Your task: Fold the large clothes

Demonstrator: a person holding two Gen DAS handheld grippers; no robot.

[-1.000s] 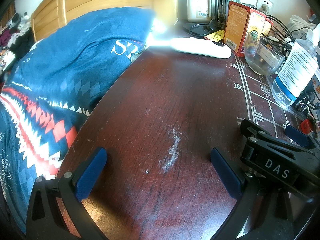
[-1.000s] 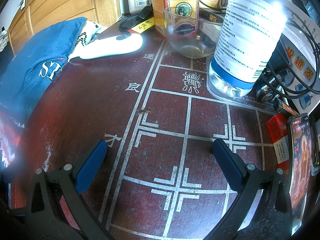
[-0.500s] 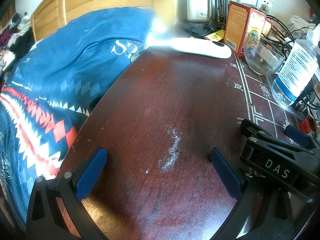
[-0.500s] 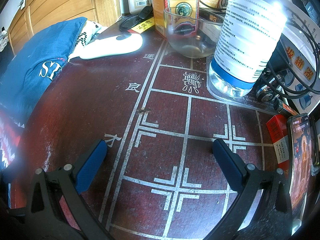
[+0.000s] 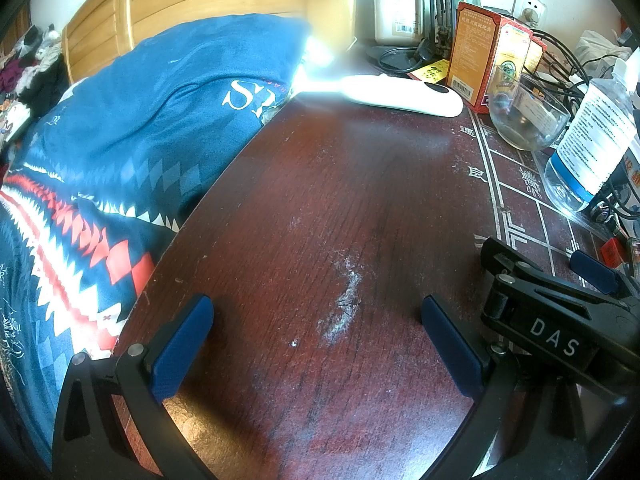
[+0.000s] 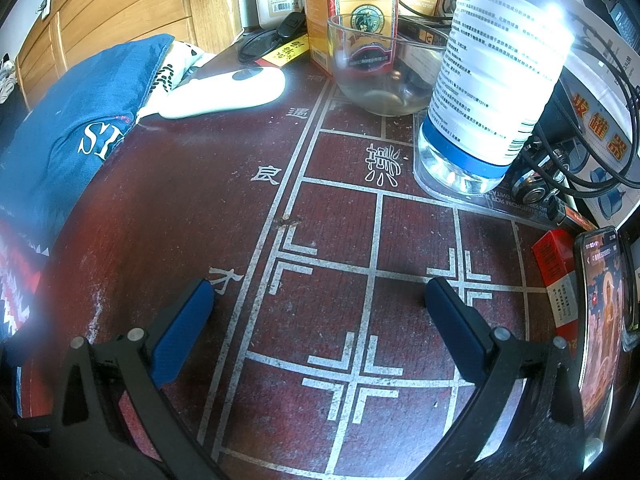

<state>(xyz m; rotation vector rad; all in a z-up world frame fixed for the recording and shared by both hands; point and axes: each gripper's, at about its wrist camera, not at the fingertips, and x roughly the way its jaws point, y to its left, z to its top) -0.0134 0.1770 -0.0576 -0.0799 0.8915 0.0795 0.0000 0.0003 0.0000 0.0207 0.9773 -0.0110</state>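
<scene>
The left hand-held gripper (image 5: pixel 316 336) is spread wide and empty over the dark red tabletop (image 5: pixel 340 208). The right hand-held gripper (image 6: pixel 318 316) is likewise wide and empty. The blue patterned garment (image 5: pixel 120 140) lies at the tabletop's left edge, untouched.

Honestly, next to nothing changed over the last second. In the left wrist view the left gripper (image 5: pixel 316 312) sits in the same spot at the bottom of the frame with the same wide gap between its fingers. Same goes for the right gripper (image 6: pixel 320 292) in its own view. The only possible difference is the patterned edge of the blue garment (image 5: pixel 160 120) at the far lower left of the left wrist frame. It maybe wobbled a hair half a second ago and came back, but it's too slight to call.
</scene>
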